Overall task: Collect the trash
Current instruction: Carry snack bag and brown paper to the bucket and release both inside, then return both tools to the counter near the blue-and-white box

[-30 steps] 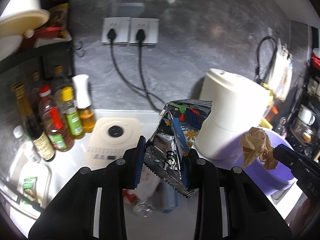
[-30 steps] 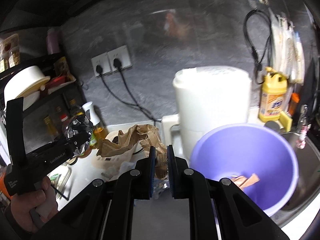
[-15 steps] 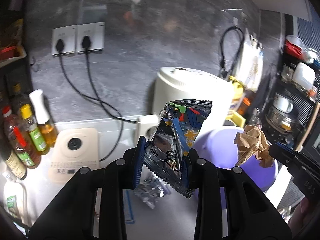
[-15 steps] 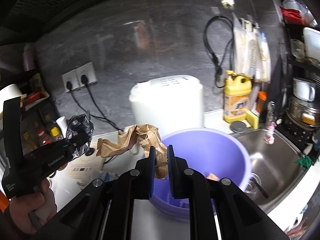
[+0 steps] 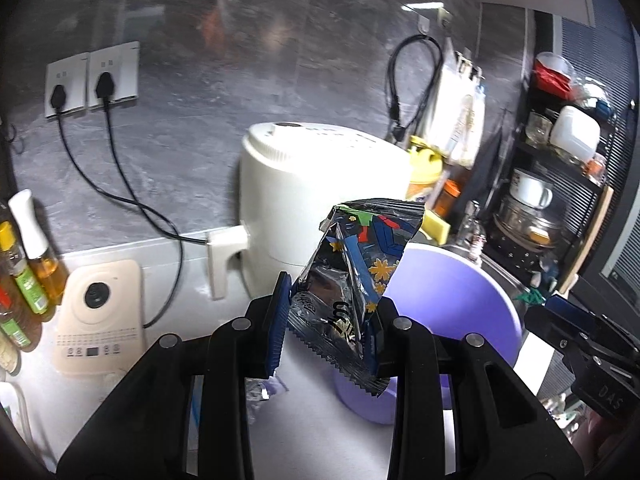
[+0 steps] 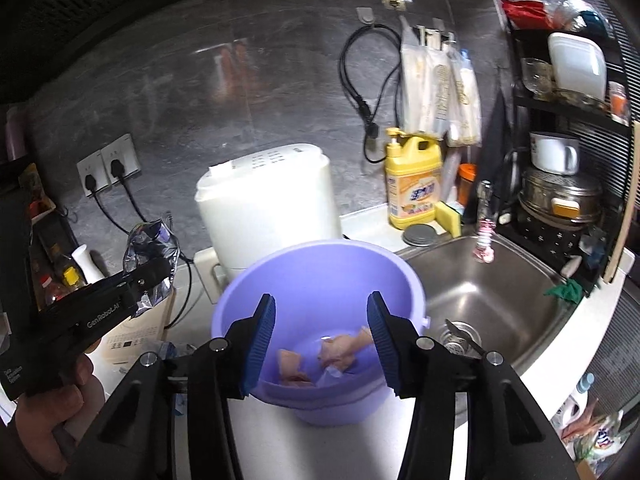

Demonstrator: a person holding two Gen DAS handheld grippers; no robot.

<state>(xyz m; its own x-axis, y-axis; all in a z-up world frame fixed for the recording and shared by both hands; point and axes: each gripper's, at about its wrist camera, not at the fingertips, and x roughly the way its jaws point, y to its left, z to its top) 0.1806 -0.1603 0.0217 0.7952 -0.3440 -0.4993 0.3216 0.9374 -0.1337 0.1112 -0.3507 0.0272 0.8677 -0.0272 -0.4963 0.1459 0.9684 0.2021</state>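
Kitchen counter: you held one foil wrapper point(image 5: 352, 280) clamped in the left gripper point(image 5: 326, 332), just left of the purple bucket point(image 6: 320, 264). Your right gripper point(image 6: 322, 340) had just opened, empty, above it. Carry the wrapper fully over the rim before releasing. Several brown scraps point(image 6: 340, 354) lay inside.

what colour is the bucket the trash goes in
Light purple, a plain lavender bucket; the right wrist view shows it best.

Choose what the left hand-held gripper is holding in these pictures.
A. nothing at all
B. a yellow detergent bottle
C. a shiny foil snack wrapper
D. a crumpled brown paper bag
C: the left hand-held gripper has its blue pads pressed on a shiny foil snack wrapper near the purple bucket.
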